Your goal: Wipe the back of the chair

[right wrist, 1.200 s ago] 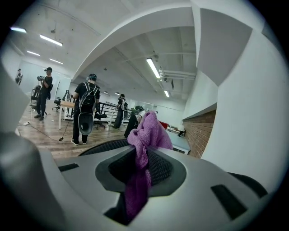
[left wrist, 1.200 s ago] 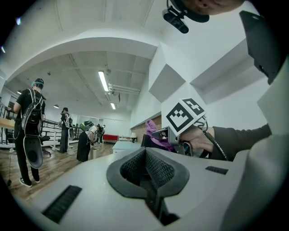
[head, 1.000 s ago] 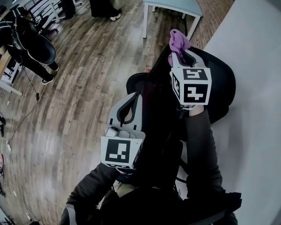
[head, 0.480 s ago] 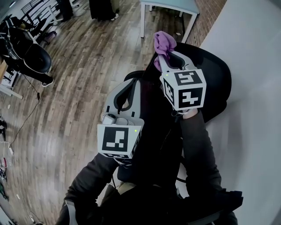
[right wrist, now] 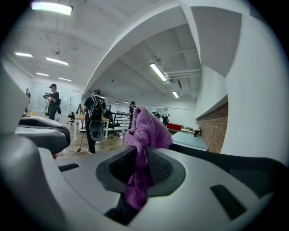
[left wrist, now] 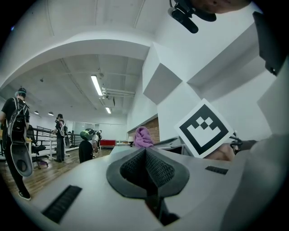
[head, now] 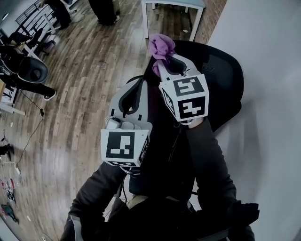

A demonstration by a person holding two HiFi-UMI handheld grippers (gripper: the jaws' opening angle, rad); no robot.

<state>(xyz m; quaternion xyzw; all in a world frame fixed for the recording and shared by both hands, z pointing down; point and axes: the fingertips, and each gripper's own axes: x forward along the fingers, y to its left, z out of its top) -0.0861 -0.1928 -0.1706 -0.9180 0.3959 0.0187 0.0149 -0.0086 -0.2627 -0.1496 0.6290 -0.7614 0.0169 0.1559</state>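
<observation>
Chair (head: 221,70): black mesh back, at 1 o'clock in the head view, set against the white wall (head: 268,94) at 3 o'clock. In the right gripper view its dark top edge (right wrist: 253,164) runs off toward 3 o'clock.

Purple cloth (head: 160,46): over the back's edge at 10 o'clock; contact with the chair cannot be told. It bunches above the fingers (right wrist: 156,167) and hangs down between them (right wrist: 144,135).

Right gripper (head: 163,66): fingers clamped on the cloth, tips toward 12 o'clock.

Left gripper (head: 136,87): at 8 o'clock of the right one, just beside it. Fingers pressed together, nothing between (left wrist: 145,169).

Surroundings: wooden floor (head: 80,94) at 9 o'clock, desk (head: 174,3) at 12 o'clock.
</observation>
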